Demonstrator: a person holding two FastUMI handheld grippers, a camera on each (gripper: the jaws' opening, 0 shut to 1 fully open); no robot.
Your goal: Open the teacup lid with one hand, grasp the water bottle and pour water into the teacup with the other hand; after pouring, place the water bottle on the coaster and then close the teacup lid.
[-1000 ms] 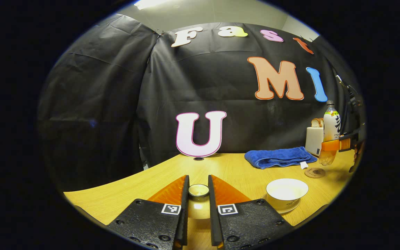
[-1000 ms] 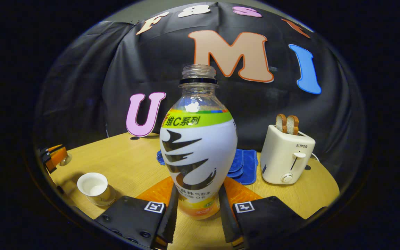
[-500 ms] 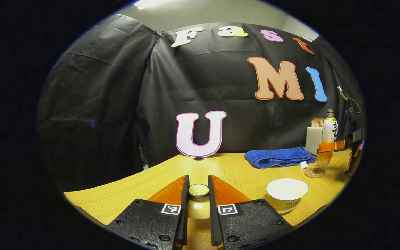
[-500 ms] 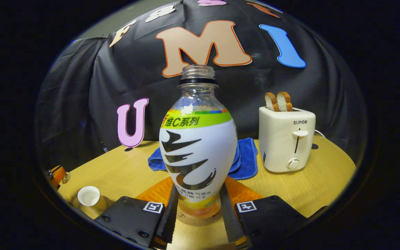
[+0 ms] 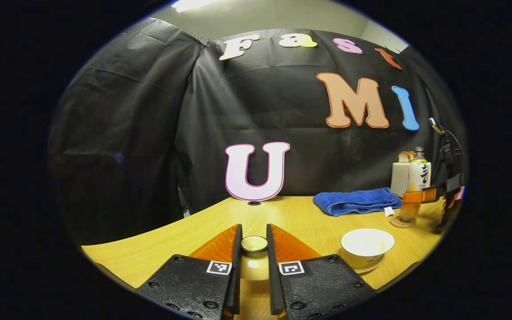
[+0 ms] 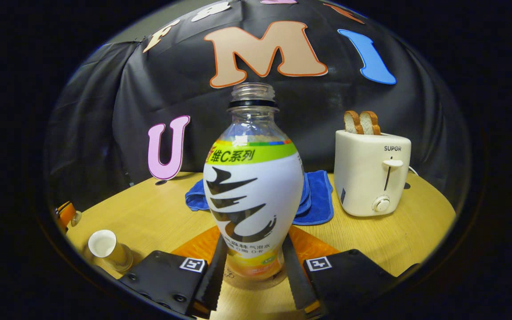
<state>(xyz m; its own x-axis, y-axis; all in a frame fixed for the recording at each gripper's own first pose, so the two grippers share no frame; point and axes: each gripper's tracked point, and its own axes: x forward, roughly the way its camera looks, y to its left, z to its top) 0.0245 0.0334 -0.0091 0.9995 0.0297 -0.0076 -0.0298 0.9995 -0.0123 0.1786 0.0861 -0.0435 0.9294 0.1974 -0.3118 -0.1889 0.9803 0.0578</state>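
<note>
1. In the left gripper view, my left gripper (image 5: 253,260) has its fingers (image 5: 237,266) drawn in on the knob of the teacup lid (image 5: 254,255), one finger pressed to each side, and the lid is held above the wooden surface (image 5: 158,249).
2. Just past the fingers and off to their right, the open teacup (image 5: 366,243) sits on its saucer (image 5: 369,266), uncovered, its white inside showing.
3. Farther out on that same side, beyond the cup, I see the right gripper (image 5: 418,196) around the lower body of the water bottle (image 5: 417,175), with the bottle's base on the round coaster (image 5: 400,222).
4. A folded blue towel (image 5: 356,201) lies on the surface left of the coaster, and a cream toaster (image 5: 401,178) stands behind the bottle.
5. In the right gripper view, the fingers (image 6: 214,278) pinch the water bottle (image 6: 253,195) low down, one on each flank; the bottle stands upright and uncapped between them, with the edge of the coaster (image 6: 231,278) peeking out under its base.
6. Beyond the fingers, the blue towel (image 6: 316,200) lies behind the bottle, and the toaster (image 6: 371,175) with two slices of bread (image 6: 362,123) stands to the right of it.
7. Far to the left of these fingers, the teacup (image 6: 105,246) sits near the edge, with the left gripper (image 6: 66,214) just beyond it.
</note>
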